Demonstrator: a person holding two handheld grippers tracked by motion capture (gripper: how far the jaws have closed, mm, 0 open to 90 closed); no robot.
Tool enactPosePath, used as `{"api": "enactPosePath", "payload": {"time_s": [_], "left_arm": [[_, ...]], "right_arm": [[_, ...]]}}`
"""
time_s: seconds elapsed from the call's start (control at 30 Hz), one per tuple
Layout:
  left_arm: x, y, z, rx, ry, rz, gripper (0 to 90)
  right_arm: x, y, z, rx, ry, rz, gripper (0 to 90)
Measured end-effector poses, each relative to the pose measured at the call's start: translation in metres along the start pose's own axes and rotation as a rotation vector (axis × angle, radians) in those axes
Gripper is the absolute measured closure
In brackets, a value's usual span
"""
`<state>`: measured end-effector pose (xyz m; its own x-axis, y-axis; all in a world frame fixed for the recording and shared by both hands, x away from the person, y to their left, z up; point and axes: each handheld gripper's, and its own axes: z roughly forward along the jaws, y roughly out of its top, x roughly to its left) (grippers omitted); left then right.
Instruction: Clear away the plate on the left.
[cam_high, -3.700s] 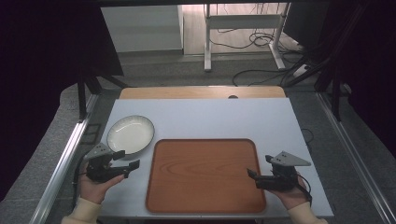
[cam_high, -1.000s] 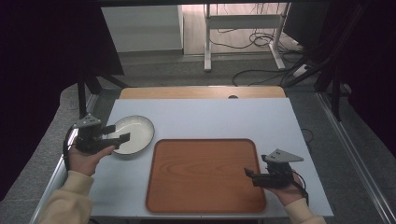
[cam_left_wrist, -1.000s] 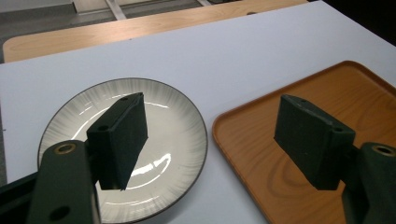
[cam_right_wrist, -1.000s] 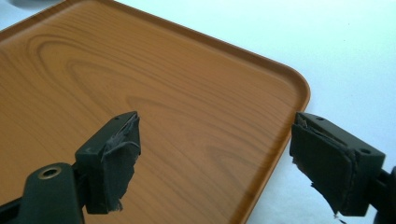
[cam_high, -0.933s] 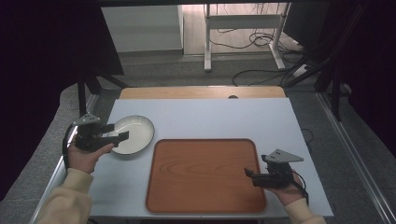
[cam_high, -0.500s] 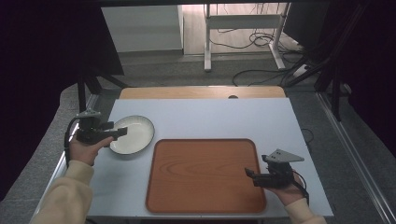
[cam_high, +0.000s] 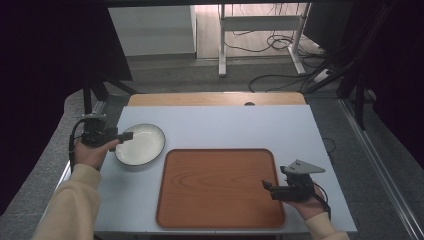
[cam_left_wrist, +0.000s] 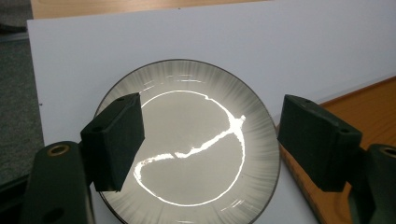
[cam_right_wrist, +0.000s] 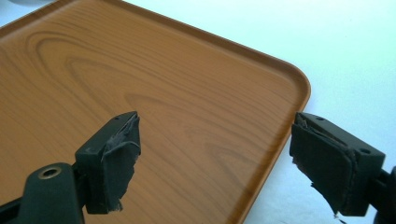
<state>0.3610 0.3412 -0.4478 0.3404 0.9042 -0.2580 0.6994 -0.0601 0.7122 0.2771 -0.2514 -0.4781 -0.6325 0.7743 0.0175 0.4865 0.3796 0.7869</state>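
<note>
Hovering over the near-left rim of the plate (cam_high: 140, 144), the left gripper (cam_high: 126, 136) has its fingers (cam_left_wrist: 114, 140) spread wide, having just been opening; they stand above the plate's surface and press on nothing. The plate lies flat on the white worktop (cam_high: 220, 125), just beside the far-left corner of the wooden tray (cam_high: 220, 187). At the tray's near-right edge, the right gripper (cam_high: 267, 186) has its fingers (cam_right_wrist: 112, 161) wide apart over the rim, gripping nothing.
</note>
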Motion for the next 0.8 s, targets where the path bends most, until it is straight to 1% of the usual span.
{"api": "enactPosePath", "payload": {"time_s": [0.23,0.3,0.37,0.43,0.67,0.7,0.73,0.8], "left_arm": [[0.009,0.004,0.006,0.011,-0.020,-0.028,21.9],[0.015,0.006,0.009,0.021,-0.020,-0.036,21.9],[0.017,0.006,0.010,0.025,-0.013,-0.040,21.9],[0.021,0.005,0.013,0.027,0.003,-0.051,22.0],[0.031,0.006,0.015,0.021,0.011,-0.058,22.8],[0.034,0.005,0.017,0.018,0.017,-0.071,22.9],[0.034,0.005,0.017,0.018,0.017,-0.071,22.9],[0.040,0.002,0.022,0.023,0.026,-0.090,23.2]], "right_arm": [[0.000,0.000,0.000,0.003,0.001,-0.001,16.4],[0.000,0.000,0.001,0.005,0.002,-0.002,16.4],[0.000,-0.001,0.001,0.005,0.002,-0.003,16.3],[0.000,0.000,0.001,0.003,0.005,-0.003,16.4],[0.000,0.000,0.001,0.000,0.005,-0.006,16.4],[0.000,0.000,0.001,0.001,0.005,-0.006,16.4],[0.000,0.000,0.001,0.002,0.005,-0.006,16.4],[0.000,0.000,0.001,0.004,0.004,-0.007,16.4]]}}
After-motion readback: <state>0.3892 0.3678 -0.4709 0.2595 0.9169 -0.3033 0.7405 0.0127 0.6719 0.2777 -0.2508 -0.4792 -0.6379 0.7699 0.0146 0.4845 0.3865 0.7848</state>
